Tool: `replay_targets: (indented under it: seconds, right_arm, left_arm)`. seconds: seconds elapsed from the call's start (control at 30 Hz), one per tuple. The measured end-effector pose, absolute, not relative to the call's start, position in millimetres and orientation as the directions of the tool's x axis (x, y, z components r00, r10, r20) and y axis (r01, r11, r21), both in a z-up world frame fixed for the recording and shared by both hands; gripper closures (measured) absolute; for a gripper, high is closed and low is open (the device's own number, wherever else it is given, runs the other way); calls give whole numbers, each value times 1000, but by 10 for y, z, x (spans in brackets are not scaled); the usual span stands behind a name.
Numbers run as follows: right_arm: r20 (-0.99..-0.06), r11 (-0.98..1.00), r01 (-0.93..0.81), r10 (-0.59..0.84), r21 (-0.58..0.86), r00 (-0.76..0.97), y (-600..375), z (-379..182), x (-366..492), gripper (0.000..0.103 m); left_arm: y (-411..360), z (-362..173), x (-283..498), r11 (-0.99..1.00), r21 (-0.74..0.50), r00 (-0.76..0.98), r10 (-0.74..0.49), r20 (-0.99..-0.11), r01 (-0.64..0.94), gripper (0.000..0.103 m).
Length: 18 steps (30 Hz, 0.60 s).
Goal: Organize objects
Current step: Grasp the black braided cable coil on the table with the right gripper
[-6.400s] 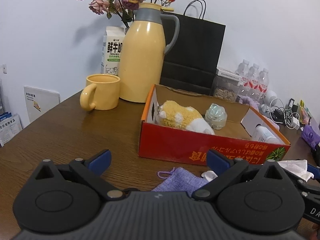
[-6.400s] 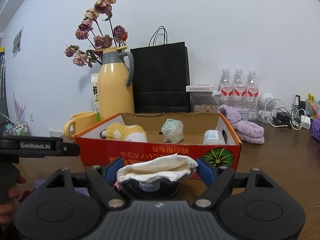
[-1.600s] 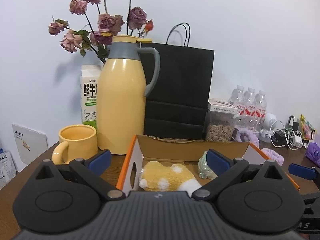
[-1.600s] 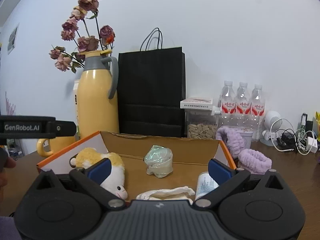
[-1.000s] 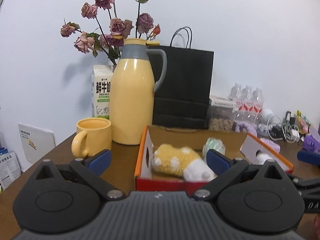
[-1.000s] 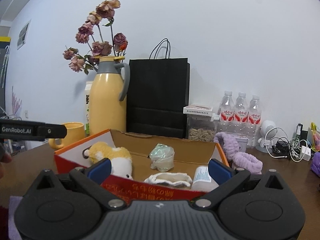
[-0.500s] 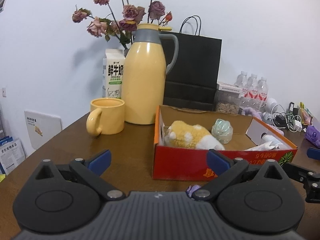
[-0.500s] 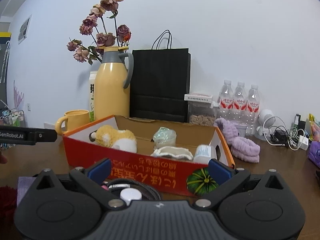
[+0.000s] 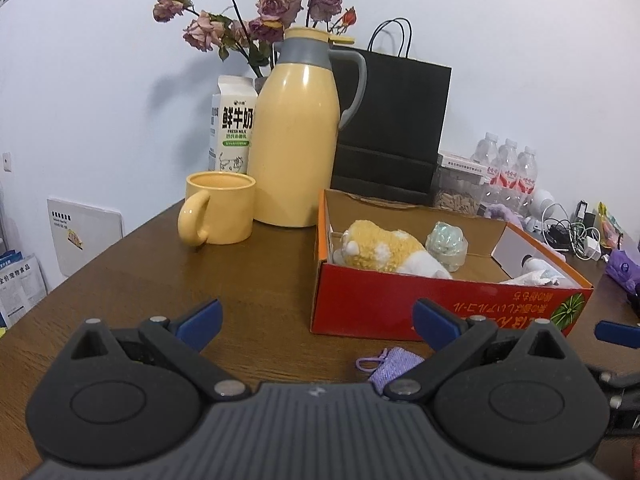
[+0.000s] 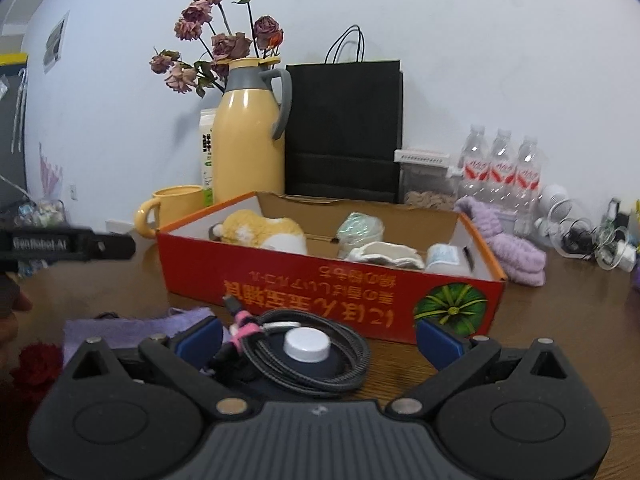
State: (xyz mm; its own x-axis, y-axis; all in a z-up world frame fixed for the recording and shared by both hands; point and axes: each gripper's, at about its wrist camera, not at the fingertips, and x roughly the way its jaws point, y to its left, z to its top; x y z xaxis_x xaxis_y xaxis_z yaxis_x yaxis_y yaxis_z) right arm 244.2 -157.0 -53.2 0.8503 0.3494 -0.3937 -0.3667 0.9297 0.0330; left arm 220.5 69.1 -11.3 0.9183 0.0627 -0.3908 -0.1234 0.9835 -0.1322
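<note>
box (image 10: 328, 280): on tabletop (image 9: 160, 280), holds plush (image 9: 380, 250), tissue (image 10: 382, 255), bottle (image 10: 444, 258) | cable coil (image 10: 304, 360): before box, between right hand-held gripper (image 10: 318, 338) fingers, spread wide, empty | left hand-held gripper (image 9: 316, 320): wide open, empty, pouch (image 9: 394, 364) below

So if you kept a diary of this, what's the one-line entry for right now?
left gripper: open, empty | right gripper: open over coiled cable | red box: holds plush toy, crumpled tissue

An office or home common room: a brown wooden tabletop (image 9: 132, 276) against a white wall, with thermos jug (image 9: 298, 136), milk carton (image 9: 232, 120), dried roses (image 9: 256, 12), water bottles (image 10: 500, 164).
</note>
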Motion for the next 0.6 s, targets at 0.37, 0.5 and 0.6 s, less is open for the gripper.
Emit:
replay_targets:
  seconds: [0.37,0.5,0.6]
  right_arm:
    - [-588,933,-339,344,123,732,-1414,-613,3063,0]
    - [-615,933,-327,349,153,707,-1414,-705,3149,0]
    - [-612,927,-325,369,187,700,-1451,-735,3158,0]
  left_arm:
    - [700,-149,2244,982,-142,906,53,-419,-123,0]
    - [695,-155,2250,982,-140,904,53,-424,-124,0]
    - [687,-161,2258,982,-138,903,55,-427,-125,0]
